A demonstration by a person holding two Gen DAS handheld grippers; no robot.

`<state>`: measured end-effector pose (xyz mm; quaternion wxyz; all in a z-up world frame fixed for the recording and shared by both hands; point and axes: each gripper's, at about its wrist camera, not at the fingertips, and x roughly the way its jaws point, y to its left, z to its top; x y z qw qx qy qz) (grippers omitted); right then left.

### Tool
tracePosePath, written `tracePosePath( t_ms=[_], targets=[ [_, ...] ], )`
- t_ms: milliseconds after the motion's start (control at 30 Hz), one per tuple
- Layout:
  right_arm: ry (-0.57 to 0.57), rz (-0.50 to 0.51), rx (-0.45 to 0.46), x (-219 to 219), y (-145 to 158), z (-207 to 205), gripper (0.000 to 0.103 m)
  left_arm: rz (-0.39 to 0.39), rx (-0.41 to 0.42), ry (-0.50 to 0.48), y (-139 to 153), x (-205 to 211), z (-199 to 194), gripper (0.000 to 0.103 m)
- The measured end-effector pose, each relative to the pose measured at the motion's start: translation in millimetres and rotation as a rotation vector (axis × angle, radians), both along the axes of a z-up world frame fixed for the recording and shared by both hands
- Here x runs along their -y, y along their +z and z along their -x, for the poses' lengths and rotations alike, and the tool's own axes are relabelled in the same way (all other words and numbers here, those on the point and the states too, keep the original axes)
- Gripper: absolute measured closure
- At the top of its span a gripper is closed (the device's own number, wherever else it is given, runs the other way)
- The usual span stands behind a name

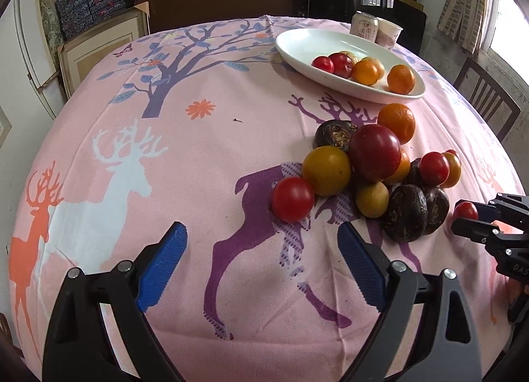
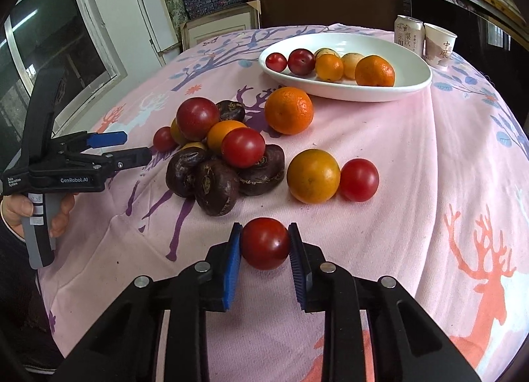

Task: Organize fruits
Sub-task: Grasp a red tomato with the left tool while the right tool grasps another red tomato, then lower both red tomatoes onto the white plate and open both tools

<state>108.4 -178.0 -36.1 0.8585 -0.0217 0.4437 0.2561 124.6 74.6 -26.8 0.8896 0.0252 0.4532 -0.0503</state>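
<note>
Gripping red tomato (image 2: 265,243) (on cloth): right gripper (image 2: 264,246) | left gripper (image 1: 263,269) jaws apart

- One white plate (image 2: 413,84) holding six fruits
- One can (image 2: 408,34)
- One paper cup (image 2: 439,45)
- Two grippers
- At least four dark wrinkled fruits (image 2: 211,183) in the table's pile; the pile's hidden members leave further totals uncertain.

A table under a pink deer-print tablecloth (image 2: 413,150) carries everything. At twelve o'clock on it sits a white oval plate (image 2: 396,88) of fruit, with a drink can (image 2: 409,35) and a paper cup (image 2: 439,45) just beyond at one o'clock. Near the centre lies a heap of loose fruit (image 2: 215,150); an orange (image 2: 288,110) rests between heap and plate.
</note>
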Motion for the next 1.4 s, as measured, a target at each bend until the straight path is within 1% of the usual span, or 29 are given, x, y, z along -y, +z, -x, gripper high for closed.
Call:
tracePosePath(
  t_ms=[100, 133, 167, 200, 233, 267, 300, 333, 367, 433, 567, 833, 1133, 1233, 1300, 1400],
  targets=[
    [0.006, -0.007, -0.002, 0, 0, 0, 0.075, 0.002, -0.004, -0.016, -3, 7, -8, 0.014],
    [0.008, -0.009, -0.002, 0, 0, 1, 0.075, 0.002, -0.009, -0.021, -5, 9, -11, 0.019],
    [0.009, -0.01, -0.003, -1, 0, 1, 0.075, 0.001, -0.015, -0.026, -7, 11, -14, 0.027],
    [0.01, -0.011, -0.003, 0, 0, 1, 0.075, 0.005, -0.021, -0.033, -9, 13, -17, 0.031],
    [0.01, -0.014, -0.004, 0, 0, 1, 0.075, 0.007, -0.028, -0.037, -11, 15, -20, 0.04],
    [0.011, -0.016, -0.005, 0, 0, 1, 0.075, -0.007, -0.015, -0.033, -11, 18, -22, 0.042],
    [0.01, -0.018, -0.005, 0, 0, 0, 0.075, -0.005, -0.008, -0.043, -10, 19, -23, 0.045],
    [0.009, -0.02, -0.005, 1, 0, 0, 0.075, 0.009, 0.0, -0.063, -9, 21, -23, 0.063],
    [0.009, -0.022, -0.005, 1, 1, 0, 0.075, 0.008, 0.006, -0.071, -8, 23, -22, 0.076],
    [0.009, -0.024, -0.002, 1, 1, 1, 0.075, -0.007, 0.002, -0.074, -8, 25, -22, 0.076],
    [0.011, -0.025, 0.006, 1, 3, 2, 0.075, 0.018, -0.009, -0.074, -1, 22, -17, 0.076],
    [-0.01, -0.042, 0.038, 10, 16, 3, 0.075, 0.054, 0.045, -0.091, 29, 26, 0, 0.076],
    [-0.042, -0.062, 0.14, 27, 55, -3, 0.075, 0.132, 0.137, -0.128, 73, 47, 8, 0.076],
    [-0.049, -0.079, 0.172, 32, 69, -8, 0.075, 0.155, 0.16, -0.128, 85, 56, 3, 0.076],
    [-0.054, -0.088, 0.193, 32, 77, -12, 0.075, 0.184, 0.171, -0.127, 92, 61, -3, 0.076],
    [-0.059, -0.11, 0.221, 33, 87, -24, 0.075, 0.214, 0.191, -0.117, 99, 70, -19, 0.076]
  ],
)
